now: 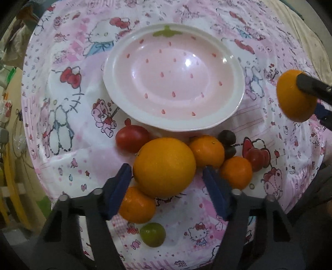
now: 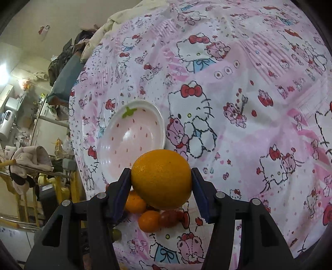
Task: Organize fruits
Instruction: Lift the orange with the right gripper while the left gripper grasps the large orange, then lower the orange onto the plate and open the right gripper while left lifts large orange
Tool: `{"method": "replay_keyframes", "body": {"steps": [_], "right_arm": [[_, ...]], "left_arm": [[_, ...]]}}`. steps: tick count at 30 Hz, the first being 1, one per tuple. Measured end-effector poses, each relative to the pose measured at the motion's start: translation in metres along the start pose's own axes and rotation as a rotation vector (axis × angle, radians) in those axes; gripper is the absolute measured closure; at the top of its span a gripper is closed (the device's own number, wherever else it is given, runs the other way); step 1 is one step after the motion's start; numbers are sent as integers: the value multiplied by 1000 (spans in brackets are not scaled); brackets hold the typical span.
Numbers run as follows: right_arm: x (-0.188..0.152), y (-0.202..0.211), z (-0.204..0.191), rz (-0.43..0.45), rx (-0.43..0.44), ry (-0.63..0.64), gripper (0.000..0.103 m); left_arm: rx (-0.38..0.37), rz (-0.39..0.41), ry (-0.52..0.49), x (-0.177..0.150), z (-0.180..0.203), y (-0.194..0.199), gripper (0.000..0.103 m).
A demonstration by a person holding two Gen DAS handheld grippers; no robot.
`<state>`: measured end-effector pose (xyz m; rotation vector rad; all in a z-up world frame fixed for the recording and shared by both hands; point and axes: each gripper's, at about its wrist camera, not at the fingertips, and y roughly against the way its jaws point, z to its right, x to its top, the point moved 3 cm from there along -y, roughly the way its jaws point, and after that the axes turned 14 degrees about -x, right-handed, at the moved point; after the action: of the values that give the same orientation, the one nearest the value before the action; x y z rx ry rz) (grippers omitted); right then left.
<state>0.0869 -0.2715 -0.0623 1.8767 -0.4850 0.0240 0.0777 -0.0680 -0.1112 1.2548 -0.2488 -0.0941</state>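
Observation:
A pink strawberry-print plate (image 1: pixel 172 83) (image 2: pixel 128 143) with a white rim lies empty on the cartoon-cat tablecloth. Below it sits a cluster of fruit. My left gripper (image 1: pixel 166 169) points down over a large orange (image 1: pixel 164 166). Its left pad (image 1: pixel 121 182) is against the peel, while a thin gap shows at the right pad. In the right wrist view my right gripper (image 2: pixel 161 173) is shut on a second large orange (image 2: pixel 161 178), held above the table. That orange (image 1: pixel 294 99) and gripper (image 1: pixel 309 95) also appear at the right edge of the left wrist view.
Around the large orange lie small oranges (image 1: pixel 207 150) (image 1: pixel 236 172) (image 1: pixel 137 205), red tomatoes (image 1: pixel 131 138) (image 1: pixel 257 158), dark grapes (image 1: pixel 227 137) and a green lime (image 1: pixel 152 234). The table edge and room clutter (image 2: pixel 31 157) are at the left. Bundled cloth (image 2: pixel 124 18) lies at the far edge.

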Motion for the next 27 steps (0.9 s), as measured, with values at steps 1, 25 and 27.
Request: {"method": "replay_keyframes", "body": {"steps": [1,25,27], "right_arm": [[1,1,-1,3,4,3,44],[20,-23,-38,-53,22,98,44],[28,-32,-47,-63,22,110,44]], "left_arm": [[8,-2,3,1,-2,-1,44],[11,258,-24,30,-22,108,51],[26,268,-14,40,-28,104,51]]}}
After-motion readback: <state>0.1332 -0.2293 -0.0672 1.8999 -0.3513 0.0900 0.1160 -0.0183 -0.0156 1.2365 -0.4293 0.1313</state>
